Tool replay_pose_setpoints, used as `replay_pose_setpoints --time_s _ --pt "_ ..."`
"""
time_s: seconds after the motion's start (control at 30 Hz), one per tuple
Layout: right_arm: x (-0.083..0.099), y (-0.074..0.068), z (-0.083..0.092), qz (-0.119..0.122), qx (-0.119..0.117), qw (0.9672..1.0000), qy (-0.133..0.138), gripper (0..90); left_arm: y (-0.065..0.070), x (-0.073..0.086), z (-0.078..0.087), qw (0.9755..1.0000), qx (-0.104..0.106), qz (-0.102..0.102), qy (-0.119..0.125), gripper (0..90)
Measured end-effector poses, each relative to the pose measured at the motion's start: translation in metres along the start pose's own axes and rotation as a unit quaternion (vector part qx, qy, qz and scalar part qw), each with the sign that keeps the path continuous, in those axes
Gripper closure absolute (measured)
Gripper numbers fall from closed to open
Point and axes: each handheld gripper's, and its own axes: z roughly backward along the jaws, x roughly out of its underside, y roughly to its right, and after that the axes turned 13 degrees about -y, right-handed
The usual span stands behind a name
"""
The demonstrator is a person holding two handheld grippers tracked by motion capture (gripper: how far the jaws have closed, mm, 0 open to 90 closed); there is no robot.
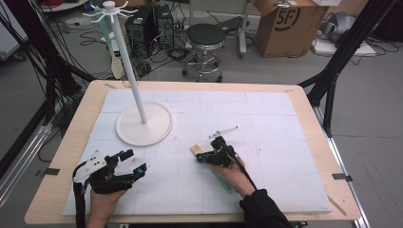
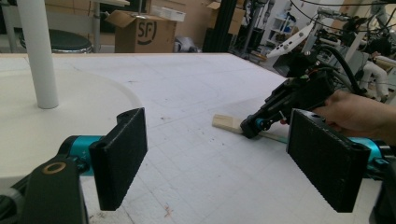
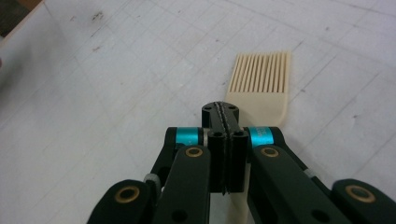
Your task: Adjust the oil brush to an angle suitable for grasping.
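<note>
A brush with a cream bristle head (image 1: 196, 149) (image 3: 261, 79) (image 2: 226, 122) and a pale green handle lies flat on the white board. My right gripper (image 1: 203, 156) (image 3: 219, 111) (image 2: 254, 127) is shut, pad against pad, just above the brush where the head meets the handle; nothing shows between the pads. My left gripper (image 1: 135, 162) (image 2: 219, 163) stands open and empty near the front left, pointing toward the brush. A white hook stand (image 1: 144, 124) (image 2: 37, 51) rises at the back left, with a green-handled utensil (image 1: 115, 59) hanging from one hook.
A white foam board (image 1: 266, 118) covers most of the wooden table (image 1: 309, 95). Beyond the far edge stand a black stool (image 1: 205, 35), a cardboard box (image 1: 290, 23) and computer cases (image 1: 149, 23). Black frame legs stand at both sides.
</note>
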Motion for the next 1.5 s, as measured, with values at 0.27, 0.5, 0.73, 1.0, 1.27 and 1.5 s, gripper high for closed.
replay_pose_setpoints --time_s 0.27,0.5,0.73,1.0,1.27,1.5 --pt "-0.006 0.001 0.0 -0.003 0.006 1.0 0.004 90.0 -0.001 0.0 0.001 1.0 -0.001 0.002 0.001 21.0" --pt "0.001 0.0 0.019 -0.007 0.021 0.9993 0.029 90.0 0.0 0.0 0.0 1.0 0.003 0.002 0.001 21.0" --pt "0.0 0.015 0.012 -0.04 0.048 0.9979 0.015 90.0 -0.001 0.0 0.002 1.0 0.0 0.002 0.004 21.1" --pt "-0.005 0.014 0.007 -0.041 0.035 0.9984 0.018 90.0 0.0 -0.001 0.001 1.0 0.002 0.001 0.006 21.1" --pt "-0.019 -0.006 -0.01 -0.011 0.027 0.9996 0.002 90.0 -0.001 0.0 0.002 1.0 0.001 0.002 0.005 21.1" --pt "-0.029 -0.024 -0.024 0.017 0.017 0.9996 -0.013 90.0 -0.001 0.0 0.002 1.0 0.0 0.001 0.005 21.1"
